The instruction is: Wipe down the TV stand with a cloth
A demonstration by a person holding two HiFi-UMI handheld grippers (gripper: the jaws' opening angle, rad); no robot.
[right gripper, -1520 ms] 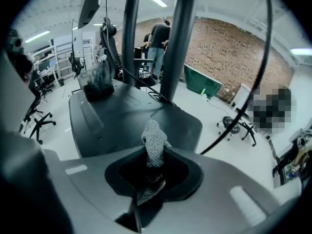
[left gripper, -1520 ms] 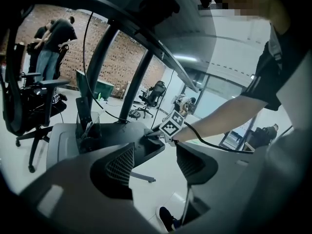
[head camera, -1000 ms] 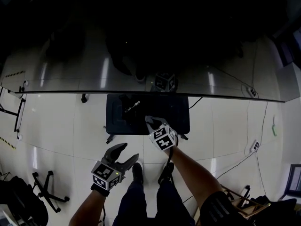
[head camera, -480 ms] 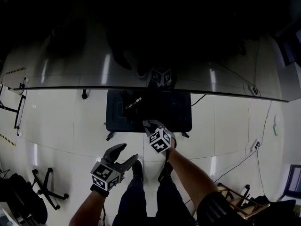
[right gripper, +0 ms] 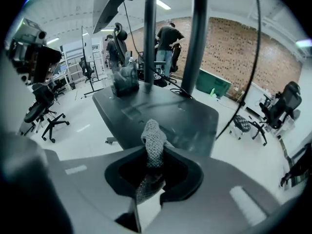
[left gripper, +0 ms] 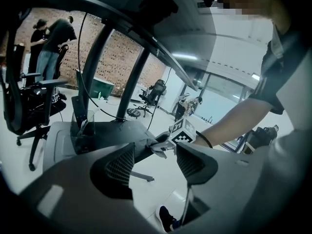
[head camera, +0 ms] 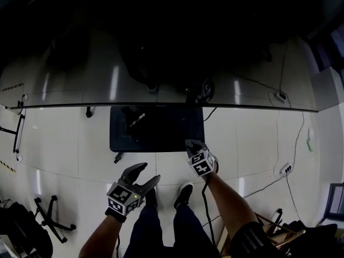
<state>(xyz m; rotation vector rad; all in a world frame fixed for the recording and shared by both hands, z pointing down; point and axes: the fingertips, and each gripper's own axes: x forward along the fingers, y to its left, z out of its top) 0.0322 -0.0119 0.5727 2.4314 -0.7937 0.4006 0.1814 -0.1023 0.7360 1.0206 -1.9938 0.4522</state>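
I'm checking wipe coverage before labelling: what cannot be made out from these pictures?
- Right gripper view: the lower end of the cloth, hidden inside the right gripper.
- Head view: whether the TV stand is dusty or clean; the picture is too dark.
- Head view: what the clear holder contains; too dark and small.

Grey left claw (head camera: pixel 148 172), grey right claw (head camera: pixel 190 143), black-and-white marker cubes (head camera: pixel 122 198), dark sleeve (head camera: pixel 250 241), dark trousers (head camera: pixel 156 230)

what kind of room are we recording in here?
Likely an open office or lab workspace: a brick wall at the back, rolling office chairs scattered about, a glossy white tiled floor, and people standing at work in the background.
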